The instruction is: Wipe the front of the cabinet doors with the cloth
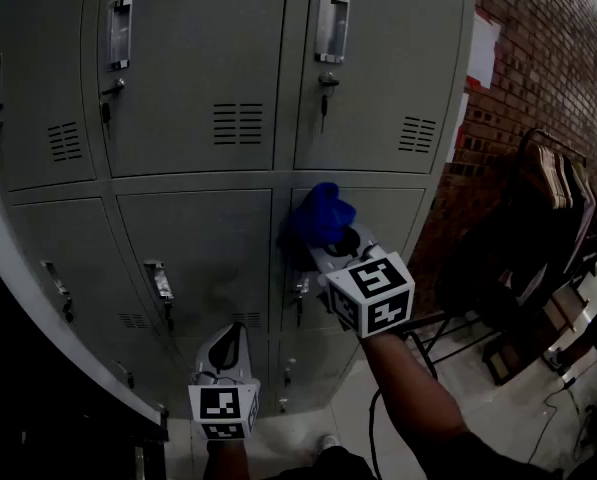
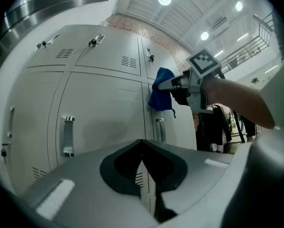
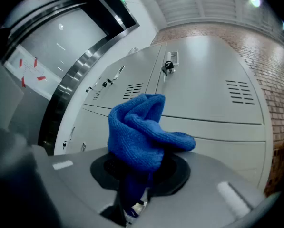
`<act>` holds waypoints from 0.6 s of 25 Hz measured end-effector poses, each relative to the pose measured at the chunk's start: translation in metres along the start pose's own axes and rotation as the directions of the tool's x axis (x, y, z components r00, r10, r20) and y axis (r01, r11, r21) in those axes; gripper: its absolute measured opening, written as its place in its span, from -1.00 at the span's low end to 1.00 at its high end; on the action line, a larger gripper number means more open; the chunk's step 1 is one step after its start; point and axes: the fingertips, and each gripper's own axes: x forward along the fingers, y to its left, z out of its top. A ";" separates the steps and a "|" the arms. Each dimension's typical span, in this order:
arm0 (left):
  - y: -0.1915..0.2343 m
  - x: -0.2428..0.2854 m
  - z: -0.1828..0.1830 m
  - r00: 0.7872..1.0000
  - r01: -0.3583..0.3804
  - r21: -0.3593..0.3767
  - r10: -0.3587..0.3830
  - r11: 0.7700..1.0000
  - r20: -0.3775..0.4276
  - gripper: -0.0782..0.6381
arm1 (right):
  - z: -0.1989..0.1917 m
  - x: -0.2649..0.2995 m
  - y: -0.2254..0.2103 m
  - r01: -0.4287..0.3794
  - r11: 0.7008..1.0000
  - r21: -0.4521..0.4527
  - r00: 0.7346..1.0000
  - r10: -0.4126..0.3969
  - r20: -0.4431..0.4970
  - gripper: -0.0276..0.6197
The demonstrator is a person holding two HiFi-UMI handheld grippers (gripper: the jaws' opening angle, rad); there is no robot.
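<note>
A blue cloth (image 1: 318, 216) is bunched in my right gripper (image 1: 330, 246), which is shut on it and holds it at the top of a middle-row door of the grey locker cabinet (image 1: 198, 68). Whether the cloth touches the door I cannot tell. In the right gripper view the cloth (image 3: 142, 132) bulges out over the shut jaws, with upper doors (image 3: 203, 99) behind. My left gripper (image 1: 230, 340) hangs lower and to the left, shut and empty, pointing at the lower doors. Its own view shows the cloth (image 2: 161, 89) and the door fronts (image 2: 103, 108).
Metal handles (image 1: 333, 26) and keys in locks (image 1: 324, 96) stick out from the doors. A brick wall (image 1: 548, 58) with a white sheet (image 1: 481, 53) stands at the right. A dark rack of hanging items (image 1: 548, 208) and floor cables (image 1: 568, 388) lie beyond.
</note>
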 end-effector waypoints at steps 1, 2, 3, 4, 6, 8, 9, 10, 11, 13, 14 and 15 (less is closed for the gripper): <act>-0.001 0.001 0.000 1.000 0.003 0.000 -0.003 1.000 0.002 -0.73 | 0.001 0.005 -0.002 0.005 1.000 -0.004 1.000 -0.005 -0.011 -0.64; -0.001 0.001 0.000 1.000 0.005 0.000 -0.005 1.000 0.002 -0.73 | 0.002 0.010 -0.005 0.009 1.000 -0.006 1.000 -0.010 -0.021 -0.64; -0.002 0.001 0.000 1.000 0.007 0.000 -0.007 1.000 0.002 -0.73 | 0.002 0.014 -0.008 0.013 1.000 -0.005 0.999 -0.013 -0.031 -0.64; -0.002 0.001 0.000 1.000 0.007 -0.001 -0.007 1.000 0.001 -0.73 | 0.002 0.017 -0.011 0.014 1.000 0.000 0.999 -0.014 -0.038 -0.65; -0.002 0.000 0.000 1.000 0.007 0.001 -0.007 1.000 -0.002 -0.73 | 0.002 0.021 -0.014 0.006 1.000 0.012 0.999 -0.006 -0.035 -0.65; -0.001 -0.002 -0.001 1.000 0.006 0.002 -0.006 1.000 -0.004 -0.73 | 0.002 0.021 -0.014 0.000 1.000 0.011 1.000 0.000 -0.026 -0.65; -0.001 -0.001 -0.001 1.000 0.006 0.002 -0.006 1.000 -0.003 -0.73 | 0.003 0.021 -0.014 -0.002 1.000 0.011 1.000 0.002 -0.022 -0.66; -0.001 -0.001 -0.001 1.000 0.005 0.002 -0.005 1.000 -0.002 -0.73 | 0.003 0.021 -0.015 -0.001 1.000 0.011 1.000 0.002 -0.020 -0.66; -0.001 -0.001 -0.001 1.000 0.004 0.001 -0.004 1.000 -0.002 -0.73 | 0.002 0.020 -0.016 0.000 1.000 0.009 1.000 0.000 -0.022 -0.66; -0.002 -0.003 -0.001 1.000 0.003 -0.001 -0.003 1.000 -0.003 -0.73 | -0.001 0.017 -0.021 0.004 1.000 0.008 1.000 -0.004 -0.028 -0.66; -0.002 -0.003 -0.001 1.000 0.002 -0.002 -0.002 1.000 -0.003 -0.73 | -0.002 0.015 -0.025 0.008 1.000 0.008 1.000 -0.008 -0.030 -0.66; -0.002 -0.004 -0.001 1.000 0.001 -0.003 -0.001 1.000 -0.003 -0.73 | -0.003 0.013 -0.029 0.013 1.000 0.007 0.999 -0.013 -0.031 -0.66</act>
